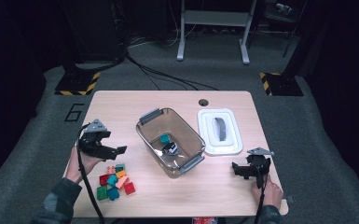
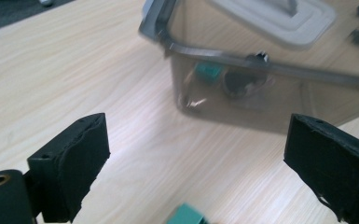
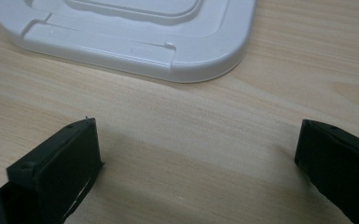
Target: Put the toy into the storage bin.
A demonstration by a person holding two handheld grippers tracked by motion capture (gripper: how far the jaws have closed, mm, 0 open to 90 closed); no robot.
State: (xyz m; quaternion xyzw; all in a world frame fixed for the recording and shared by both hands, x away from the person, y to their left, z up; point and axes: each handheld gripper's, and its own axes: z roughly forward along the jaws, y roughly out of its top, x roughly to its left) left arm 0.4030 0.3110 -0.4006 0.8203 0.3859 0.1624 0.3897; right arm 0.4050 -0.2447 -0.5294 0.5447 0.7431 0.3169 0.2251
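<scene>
— so where's your left tool [image 1: 103, 148] right now?

— over the surface [image 1: 121, 100] near its left edge, just above the pile of bricks [image 1: 114, 182] that sits by the near-left corner. your hand [image 1: 81, 163] holds it from below, cable trailing back toward you. its jaws stand spread wide with nothing between them; in the left gripper view you see bare wood in the gap and one teal brick [image 2: 186, 216] poking up at the bottom.

— and the bin?

— the clear bin [image 1: 186, 140] sits at the middle of the surface, turned at an angle, grey handles at both short ends. inside it lie a teal brick [image 1: 166, 138] and a dark piece [image 1: 170, 148] just beside it. your left gripper view looks straight at its wall, a bit blurred, and both pieces show through it.

— the lid?

— the white lid [image 1: 231, 140] lies flat beside the bin, toward the right edge, handle up, apart from the bin's rim.

— your right tool [image 1: 248, 169]?

— it hangs near the near-right corner, on the near side of the lid. its jaws are spread too, empty, with plain wood between them and the lid's edge [image 3: 191, 70] ahead.
</scene>
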